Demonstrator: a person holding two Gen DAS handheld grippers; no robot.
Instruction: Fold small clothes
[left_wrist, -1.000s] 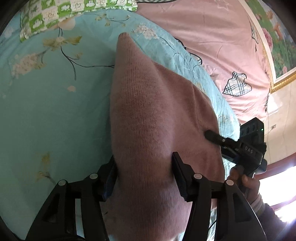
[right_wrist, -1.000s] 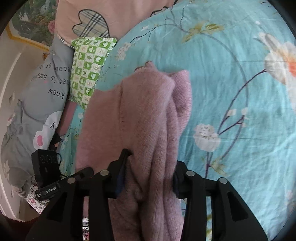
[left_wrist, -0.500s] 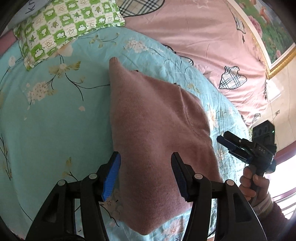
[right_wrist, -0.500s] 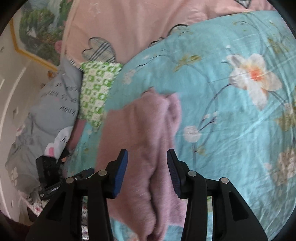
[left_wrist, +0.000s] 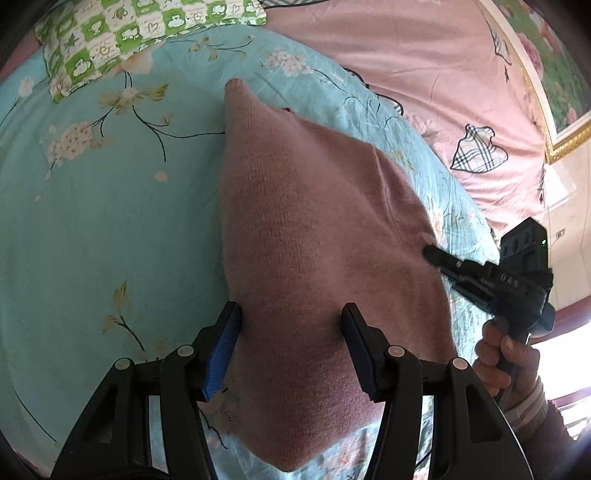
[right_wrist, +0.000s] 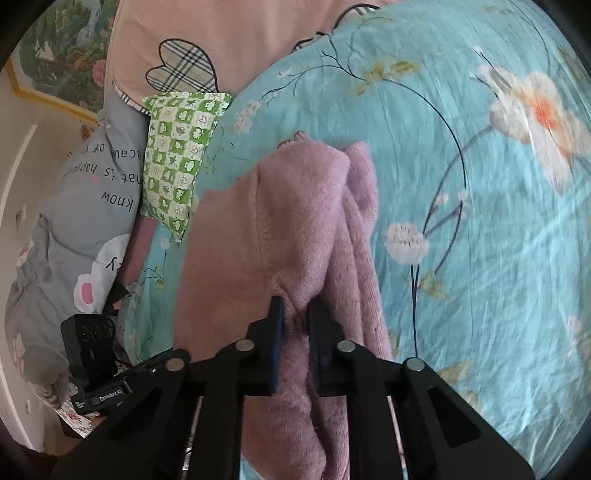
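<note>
Pink sweater (left_wrist: 317, 258) on the flowered bed cover (left_wrist: 92, 221); right gripper (right_wrist: 295, 314) jaws closing on a bunched fold, left gripper (left_wrist: 291, 321) jaws apart, astride the cloth. Likely risk: thin pinch slipping, or layers dragging unevenly and spoiling the fold.

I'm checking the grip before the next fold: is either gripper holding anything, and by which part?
The right gripper is closing on a bunched fold at the near end of the pink knit garment. The left gripper straddles it with jaws apart, pinching nothing.
</note>
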